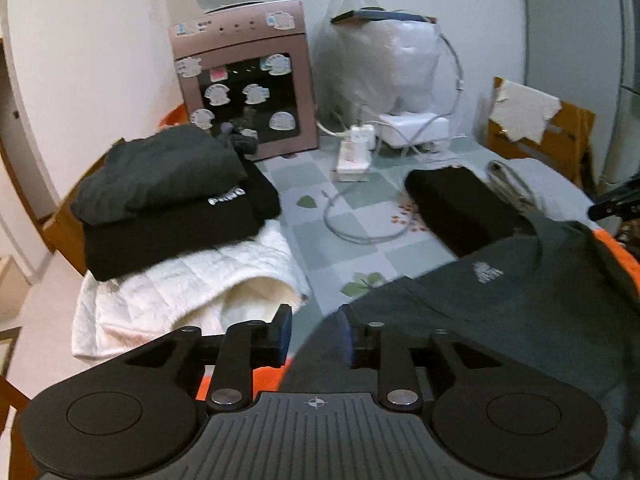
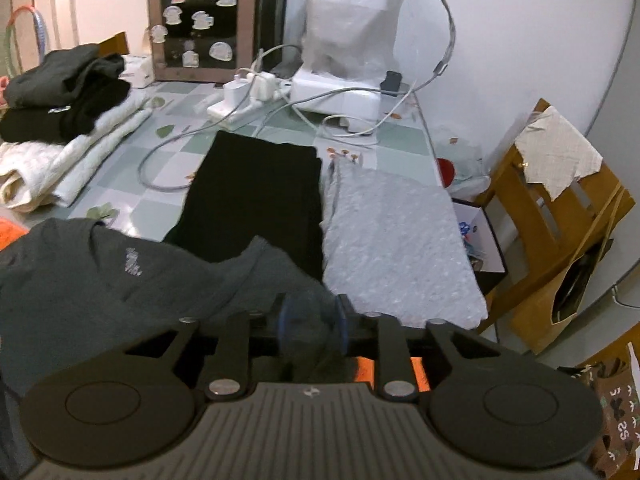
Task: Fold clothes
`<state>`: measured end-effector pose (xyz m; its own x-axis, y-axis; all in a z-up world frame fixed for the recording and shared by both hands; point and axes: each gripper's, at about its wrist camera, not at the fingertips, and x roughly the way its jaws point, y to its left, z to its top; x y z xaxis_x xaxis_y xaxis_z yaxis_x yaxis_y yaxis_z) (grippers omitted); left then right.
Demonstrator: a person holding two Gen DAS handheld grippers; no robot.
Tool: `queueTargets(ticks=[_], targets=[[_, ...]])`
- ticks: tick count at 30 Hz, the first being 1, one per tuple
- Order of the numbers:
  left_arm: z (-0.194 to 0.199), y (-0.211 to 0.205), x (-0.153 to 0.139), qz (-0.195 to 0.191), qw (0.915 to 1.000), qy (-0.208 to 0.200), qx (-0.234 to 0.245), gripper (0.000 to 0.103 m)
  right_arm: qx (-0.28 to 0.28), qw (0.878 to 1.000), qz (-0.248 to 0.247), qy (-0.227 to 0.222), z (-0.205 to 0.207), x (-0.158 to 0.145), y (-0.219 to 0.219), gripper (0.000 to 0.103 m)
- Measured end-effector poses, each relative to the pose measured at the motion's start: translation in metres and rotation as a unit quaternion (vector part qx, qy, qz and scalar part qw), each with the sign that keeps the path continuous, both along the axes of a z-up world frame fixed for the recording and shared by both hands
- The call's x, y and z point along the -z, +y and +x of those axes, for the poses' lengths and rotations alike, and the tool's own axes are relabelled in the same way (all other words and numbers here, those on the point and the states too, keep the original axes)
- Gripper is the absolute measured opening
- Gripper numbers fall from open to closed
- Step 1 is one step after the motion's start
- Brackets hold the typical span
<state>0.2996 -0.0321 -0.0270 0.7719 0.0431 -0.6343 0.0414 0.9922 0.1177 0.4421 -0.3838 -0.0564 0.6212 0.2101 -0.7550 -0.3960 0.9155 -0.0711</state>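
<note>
Up close, the right gripper (image 2: pixel 311 326) is clamped on a bunched fold of the dark grey T-shirt (image 2: pixel 120 280), cloth filling the gap between its blue-edged pads. The left gripper (image 1: pixel 316 330) also has the shirt's edge (image 1: pixel 500 304) between its fingers, though the pads stand a little apart and whether they actually pinch it I cannot tell. The shirt spreads from both grippers, small pale chest print facing up. Just ahead of the right gripper lie a folded black garment (image 2: pixel 256 196) and, touching its right side, a folded light grey one (image 2: pixel 396 240). Ahead-left of the left gripper, a stack of dark folded clothes (image 1: pixel 168 196) sits on a white quilted blanket (image 1: pixel 188 288). Farther ahead: checked tablecloth (image 1: pixel 320 248), white power strip (image 1: pixel 354 152), sticker-covered brown box (image 1: pixel 244 80).
</note>
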Motion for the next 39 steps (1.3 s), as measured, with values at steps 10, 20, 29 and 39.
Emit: queueTargets(ticks=[10,20,29,39], targets=[[-0.068,-0.011,-0.013,-0.015,0.9987,0.028,0.04,0.034,0.001,0.999,0.043,0.012,-0.083,-0.043,-0.036,0.038],[-0.143,-0.032,-0.025,-0.029,0.9937,0.047,0.097,0.043,0.001,0.997,0.074,0.039,-0.205,-0.058,-0.057,0.041],[-0.185,-0.068,0.0,-0.049,0.9874,0.083,0.125,0.044,-0.038,0.991,0.088,0.09,-0.297,-0.022,-0.026,0.041],[-0.217,-0.077,0.009,-0.05,0.9892,0.096,0.099,0.045,-0.1,0.983,0.08,0.132,-0.336,0.029,0.049,0.042]])
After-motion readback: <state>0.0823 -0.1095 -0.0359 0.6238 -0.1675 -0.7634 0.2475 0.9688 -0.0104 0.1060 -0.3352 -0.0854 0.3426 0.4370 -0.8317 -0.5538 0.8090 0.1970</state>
